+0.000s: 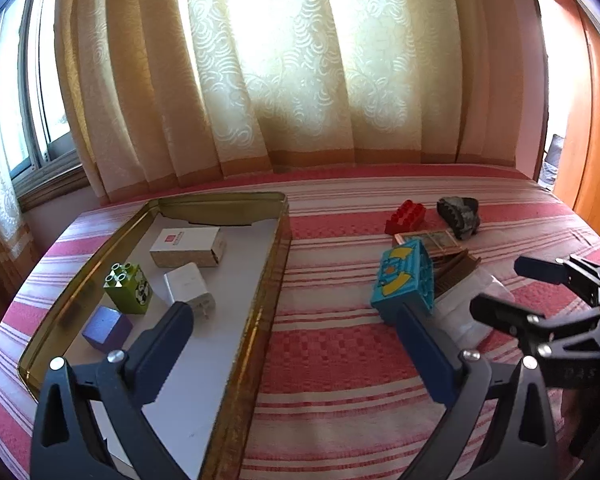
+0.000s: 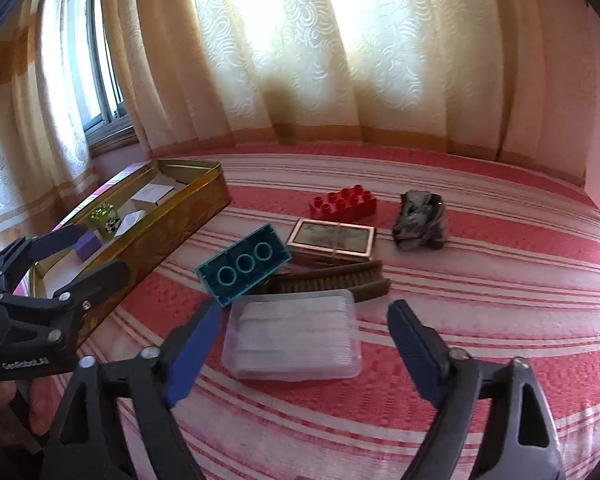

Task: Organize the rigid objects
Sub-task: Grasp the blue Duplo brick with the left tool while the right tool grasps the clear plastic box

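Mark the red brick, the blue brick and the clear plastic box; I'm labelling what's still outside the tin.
red brick (image 2: 344,202): right wrist view, studded top.
blue brick (image 2: 244,265): right wrist view, hollow underside.
clear plastic box (image 2: 296,332): right wrist view, lid centre.

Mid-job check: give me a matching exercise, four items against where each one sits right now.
Items:
1. Green brick
2. Red brick
3. Teal brick
4. Clear box

Places:
A. Leaning on the brush
B. Inside the gold tin
C. Between the open right tongs
D. Far side of the cloth, beside the grey rock

Pairs: 1-B, 2-D, 3-A, 4-C
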Action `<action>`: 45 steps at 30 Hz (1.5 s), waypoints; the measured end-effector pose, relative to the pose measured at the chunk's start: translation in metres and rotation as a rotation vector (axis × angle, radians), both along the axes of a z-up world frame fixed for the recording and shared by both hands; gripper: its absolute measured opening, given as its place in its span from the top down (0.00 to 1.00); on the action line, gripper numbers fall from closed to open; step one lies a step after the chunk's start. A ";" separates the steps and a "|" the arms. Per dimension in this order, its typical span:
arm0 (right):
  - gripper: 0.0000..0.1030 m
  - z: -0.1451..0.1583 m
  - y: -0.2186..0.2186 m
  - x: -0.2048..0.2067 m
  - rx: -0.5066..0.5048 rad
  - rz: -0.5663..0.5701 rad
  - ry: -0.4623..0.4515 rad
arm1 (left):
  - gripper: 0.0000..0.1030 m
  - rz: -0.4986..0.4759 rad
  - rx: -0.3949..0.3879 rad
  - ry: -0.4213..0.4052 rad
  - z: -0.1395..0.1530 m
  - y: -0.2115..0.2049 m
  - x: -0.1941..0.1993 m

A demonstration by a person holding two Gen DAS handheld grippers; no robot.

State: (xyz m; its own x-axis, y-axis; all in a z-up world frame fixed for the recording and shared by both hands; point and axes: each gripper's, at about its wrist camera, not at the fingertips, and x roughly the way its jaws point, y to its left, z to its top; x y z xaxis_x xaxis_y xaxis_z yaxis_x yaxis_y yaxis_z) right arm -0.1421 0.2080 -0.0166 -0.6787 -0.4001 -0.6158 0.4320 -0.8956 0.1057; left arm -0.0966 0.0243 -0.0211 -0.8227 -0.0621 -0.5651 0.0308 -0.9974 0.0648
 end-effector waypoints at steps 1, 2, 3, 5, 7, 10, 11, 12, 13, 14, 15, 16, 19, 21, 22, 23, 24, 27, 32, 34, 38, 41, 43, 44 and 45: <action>0.10 -0.001 -0.002 0.000 -0.004 0.009 -0.006 | 0.01 0.008 0.009 -0.004 -0.001 -0.002 -0.001; 0.09 -0.002 -0.005 -0.001 -0.003 0.017 -0.017 | 0.01 0.013 0.015 -0.006 -0.001 -0.004 -0.001; 0.07 -0.003 -0.008 -0.002 0.006 0.022 -0.028 | 0.01 0.022 0.021 -0.006 -0.001 -0.007 -0.002; 0.07 -0.006 -0.014 -0.004 0.030 0.036 -0.043 | 0.01 0.029 0.027 -0.006 -0.002 -0.009 -0.001; 0.07 -0.008 -0.021 -0.005 0.054 0.041 -0.052 | 0.01 0.032 0.026 -0.008 -0.003 -0.010 -0.002; 0.07 -0.013 -0.028 -0.010 0.096 0.037 -0.076 | 0.01 0.027 0.019 -0.013 -0.005 -0.007 -0.003; 0.07 -0.016 -0.030 -0.013 0.109 0.035 -0.093 | 0.01 0.022 0.017 -0.015 -0.005 -0.006 -0.004; 0.07 -0.018 -0.031 -0.016 0.115 0.033 -0.106 | 0.01 0.020 0.015 -0.017 -0.005 -0.005 -0.004; 0.07 -0.020 -0.032 -0.019 0.123 0.029 -0.124 | 0.01 0.017 0.012 -0.019 -0.006 -0.003 -0.005; 0.07 -0.022 -0.032 -0.021 0.127 0.024 -0.138 | 0.01 0.013 0.011 -0.020 -0.006 -0.001 -0.006; 0.08 -0.023 -0.030 -0.023 0.120 0.021 -0.149 | 0.01 0.007 0.010 -0.020 -0.005 0.001 -0.007; 0.14 -0.023 -0.028 -0.023 0.113 0.012 -0.151 | 0.01 0.002 0.008 -0.021 -0.005 0.003 -0.008; 0.21 -0.021 -0.019 -0.024 0.093 -0.021 -0.146 | 0.01 -0.016 0.005 -0.027 -0.005 0.009 -0.012; 0.21 -0.019 -0.014 -0.022 0.075 -0.035 -0.141 | 0.01 -0.031 0.007 -0.035 -0.006 0.014 -0.015; 0.21 -0.017 -0.011 -0.022 0.070 -0.049 -0.136 | 0.01 -0.042 0.007 -0.040 -0.006 0.017 -0.016; 0.21 -0.016 -0.007 -0.021 0.071 -0.066 -0.129 | 0.01 -0.053 0.007 -0.045 -0.006 0.020 -0.018; 0.21 -0.015 -0.003 -0.020 0.076 -0.083 -0.123 | 0.01 -0.068 0.008 -0.051 -0.006 0.024 -0.019; 0.21 -0.013 0.014 -0.021 0.078 -0.159 -0.117 | 0.01 -0.109 0.008 -0.070 -0.009 0.035 -0.024; 0.21 -0.013 0.037 -0.024 0.029 -0.215 -0.143 | 0.01 -0.171 0.009 -0.110 -0.017 0.055 -0.038; 0.21 -0.012 0.039 -0.023 0.020 -0.220 -0.141 | 0.01 -0.190 0.015 -0.126 -0.020 0.058 -0.045; 0.21 -0.011 0.038 -0.024 0.025 -0.225 -0.137 | 0.01 -0.202 0.036 -0.154 -0.025 0.060 -0.057; 0.21 -0.012 0.042 -0.025 0.000 -0.228 -0.151 | 0.01 -0.187 0.055 -0.167 -0.028 0.055 -0.067; 0.21 -0.013 0.043 -0.025 -0.003 -0.233 -0.152 | 0.02 -0.186 0.062 -0.176 -0.030 0.054 -0.071; 0.21 -0.013 0.043 -0.025 -0.003 -0.233 -0.151 | 0.02 -0.182 0.056 -0.174 -0.030 0.054 -0.072; 0.21 -0.013 0.043 -0.025 -0.001 -0.234 -0.150 | 0.03 -0.185 0.057 -0.170 -0.030 0.054 -0.072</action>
State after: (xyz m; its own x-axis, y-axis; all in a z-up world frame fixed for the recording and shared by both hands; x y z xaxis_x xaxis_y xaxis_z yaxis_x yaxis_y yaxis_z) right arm -0.1672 0.2508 -0.0293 -0.6537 -0.2438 -0.7164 0.1930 -0.9691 0.1536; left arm -0.1687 0.0787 -0.0510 -0.7097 0.1165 -0.6948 -0.1588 -0.9873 -0.0033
